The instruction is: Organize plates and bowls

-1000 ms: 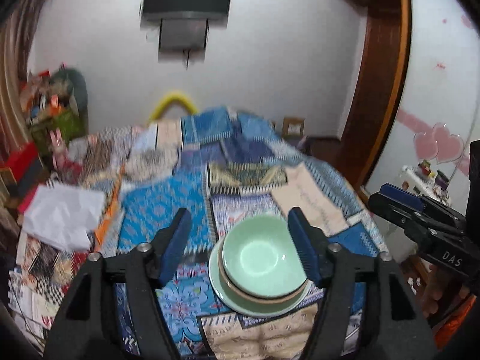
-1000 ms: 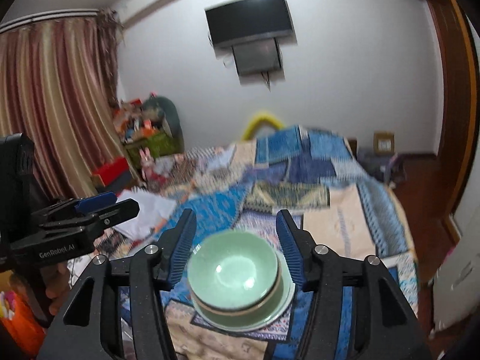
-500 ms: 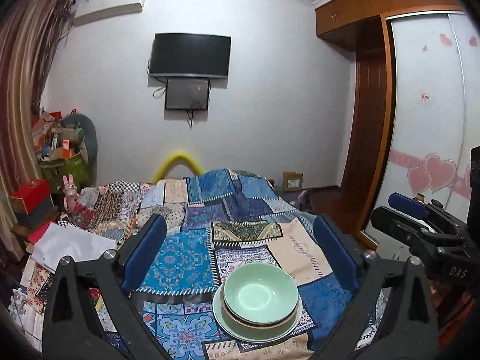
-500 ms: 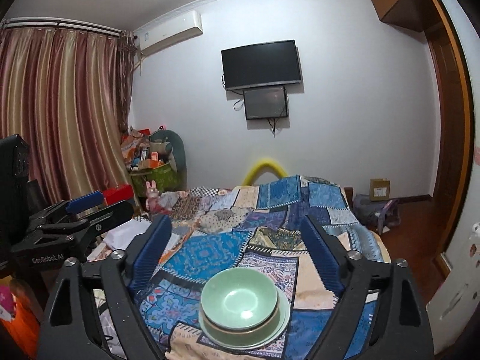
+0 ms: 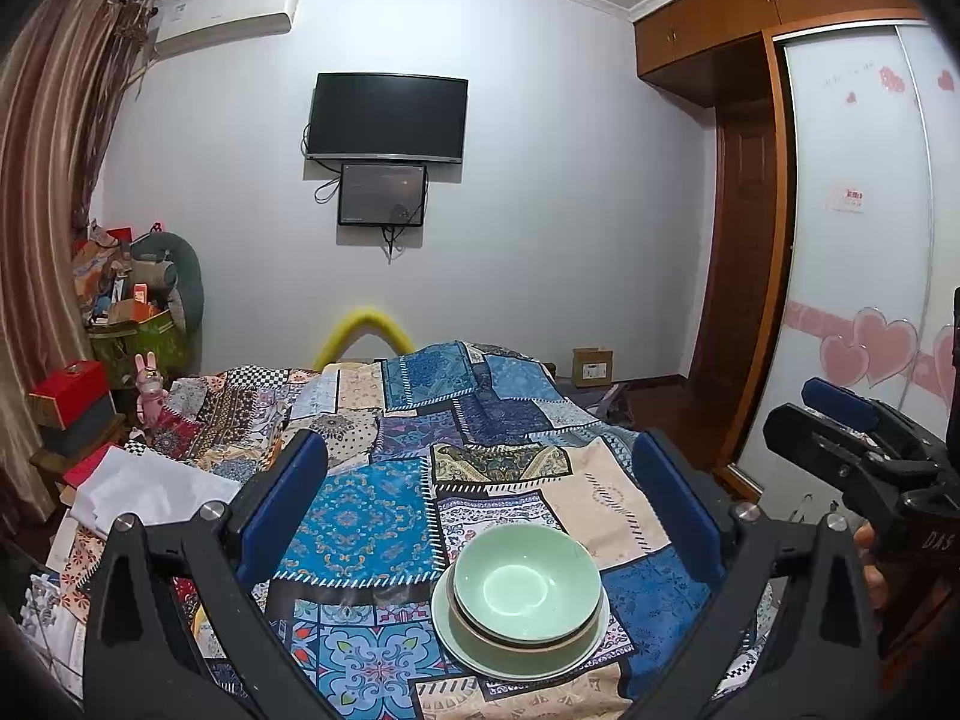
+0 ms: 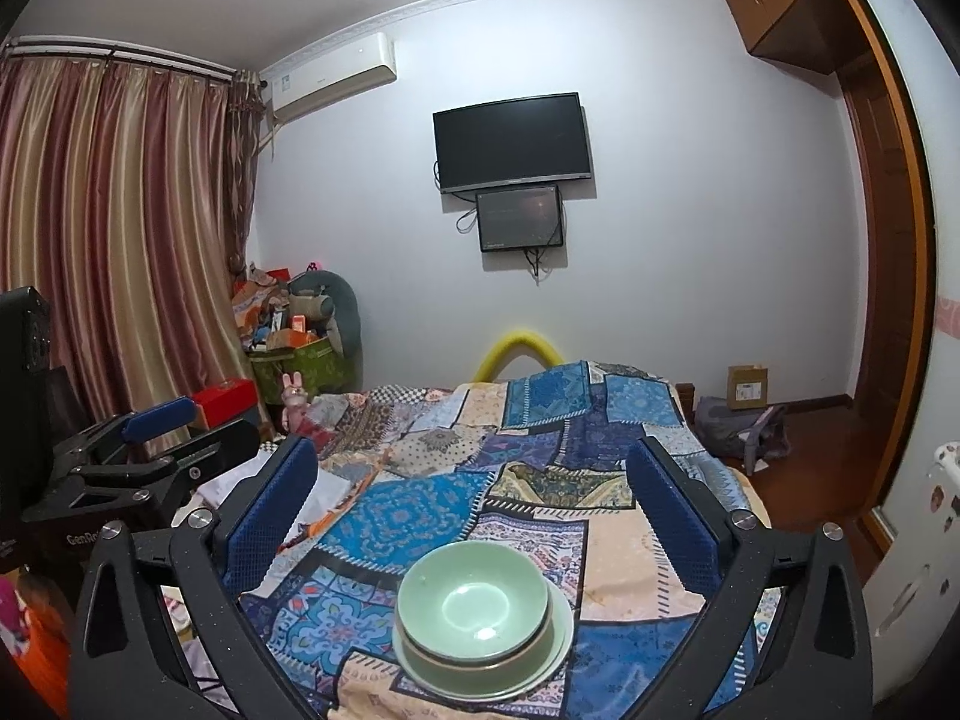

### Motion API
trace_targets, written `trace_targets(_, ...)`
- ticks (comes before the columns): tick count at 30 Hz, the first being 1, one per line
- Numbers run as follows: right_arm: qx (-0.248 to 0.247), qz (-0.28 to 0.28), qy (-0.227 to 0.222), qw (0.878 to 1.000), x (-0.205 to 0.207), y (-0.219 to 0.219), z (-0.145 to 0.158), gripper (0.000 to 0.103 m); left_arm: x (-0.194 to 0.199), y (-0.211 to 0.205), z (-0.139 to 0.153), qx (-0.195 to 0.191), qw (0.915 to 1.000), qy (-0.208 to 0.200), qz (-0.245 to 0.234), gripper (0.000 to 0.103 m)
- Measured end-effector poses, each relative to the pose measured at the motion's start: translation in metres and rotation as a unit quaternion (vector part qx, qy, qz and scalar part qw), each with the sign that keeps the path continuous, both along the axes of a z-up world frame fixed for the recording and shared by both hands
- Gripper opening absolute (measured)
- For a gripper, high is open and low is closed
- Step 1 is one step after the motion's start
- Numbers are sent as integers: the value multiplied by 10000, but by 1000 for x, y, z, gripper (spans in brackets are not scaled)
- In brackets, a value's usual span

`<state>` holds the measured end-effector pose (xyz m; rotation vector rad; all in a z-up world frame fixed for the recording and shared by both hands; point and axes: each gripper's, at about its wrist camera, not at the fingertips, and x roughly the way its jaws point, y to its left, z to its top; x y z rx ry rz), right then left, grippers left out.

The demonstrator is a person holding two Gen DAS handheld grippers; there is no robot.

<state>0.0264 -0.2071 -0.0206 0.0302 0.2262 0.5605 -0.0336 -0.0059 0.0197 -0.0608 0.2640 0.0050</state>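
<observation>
While both tools hang above it, the pale green glazed ceramic bowl (image 5: 527,582) sits nested on a round green plate (image 5: 576,657) on the patchwork bedspread (image 5: 372,516). Left gripper (image 5: 480,510) and right gripper (image 6: 474,510): spread wide, empty. Stack appears complete; lift clear straight upward.

Bed (image 5: 372,516) filled lower centre of frame, covered by patchwork quilt (image 6: 540,420). Green plate (image 5: 456,639) with stacked bowls (image 5: 528,582) sat on quilt, lower centre. White cloth (image 5: 150,492) lay lower left.

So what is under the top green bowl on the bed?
Under the green bowl a second bowl's brown-edged rim shows, then a green plate. Their insides are covered, so anything there is unseen.
</observation>
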Motion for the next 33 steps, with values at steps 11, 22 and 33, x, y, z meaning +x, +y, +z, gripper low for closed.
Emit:
trace_targets(11,-1,24,62,10000,0,-2,-3,103,2,1,-2,-74,10000,31,2,103)
trace_targets(22,0,50,63,10000,-2,-2,-2,103,2,0,-3,-84,10000,34,-12,103)
trace_targets(33,-11,63,42,10000,-2,1,0,103,3,-1,-4,-114,9999,51,-87,103)
